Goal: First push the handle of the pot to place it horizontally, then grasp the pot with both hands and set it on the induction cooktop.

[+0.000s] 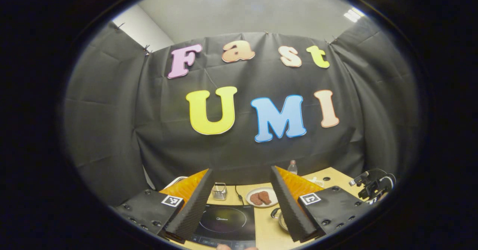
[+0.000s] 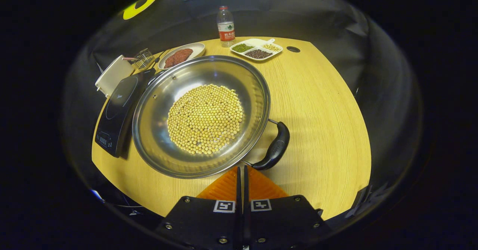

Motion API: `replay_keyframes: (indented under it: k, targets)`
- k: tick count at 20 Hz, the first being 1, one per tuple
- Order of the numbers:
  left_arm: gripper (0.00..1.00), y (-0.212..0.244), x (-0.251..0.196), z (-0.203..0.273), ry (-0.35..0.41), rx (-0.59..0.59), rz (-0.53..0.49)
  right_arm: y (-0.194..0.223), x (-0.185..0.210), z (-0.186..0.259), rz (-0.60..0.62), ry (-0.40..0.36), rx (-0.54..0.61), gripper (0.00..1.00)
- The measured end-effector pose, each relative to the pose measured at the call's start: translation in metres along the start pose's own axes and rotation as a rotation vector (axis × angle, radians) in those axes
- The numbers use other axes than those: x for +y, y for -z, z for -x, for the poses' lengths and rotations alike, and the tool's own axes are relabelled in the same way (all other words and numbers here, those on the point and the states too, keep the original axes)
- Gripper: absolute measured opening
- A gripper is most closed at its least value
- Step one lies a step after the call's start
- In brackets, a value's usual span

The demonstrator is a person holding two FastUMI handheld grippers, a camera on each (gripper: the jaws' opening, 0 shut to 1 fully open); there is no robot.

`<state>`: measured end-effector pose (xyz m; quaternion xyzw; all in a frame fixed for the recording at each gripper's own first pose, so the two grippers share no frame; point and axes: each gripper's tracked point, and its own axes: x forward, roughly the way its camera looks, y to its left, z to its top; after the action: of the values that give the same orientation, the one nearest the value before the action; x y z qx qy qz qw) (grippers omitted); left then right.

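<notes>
Left tool [image 1: 242,190] apart above induction cooktop [image 1: 227,222]; right tool [image 2: 242,171] together, seemingly just beside pot [image 2: 201,115] rim.

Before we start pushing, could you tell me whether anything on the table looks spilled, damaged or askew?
Nothing looks spilled or damaged. The pot sits upright beside the induction cooktop, beans inside; its handle just points diagonally.

You have bare table [image 2: 321,104] right of the pot [image 2: 201,115]; the induction cooktop [image 2: 119,111] crowds its left.
</notes>
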<state>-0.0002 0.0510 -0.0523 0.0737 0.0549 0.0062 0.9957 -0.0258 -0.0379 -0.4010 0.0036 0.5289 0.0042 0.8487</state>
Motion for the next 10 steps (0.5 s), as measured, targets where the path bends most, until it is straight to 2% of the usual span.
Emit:
replay_keyframes:
  k: [6, 9, 10]
  targets:
    - [0.98, 0.008, -0.004, 0.0, -0.003, 0.021, -0.006, -0.012, -0.019, -0.011, 0.006, 0.024, 0.005, 0.01]
    - [0.98, 0.01, -0.007, -0.001, -0.009, 0.034, -0.008, -0.018, -0.028, -0.019, -0.032, 0.022, 0.029, 0.01]
    - [0.94, 0.011, -0.009, -0.001, -0.013, 0.039, -0.009, -0.02, -0.033, -0.022, -0.03, 0.028, 0.03, 0.01]
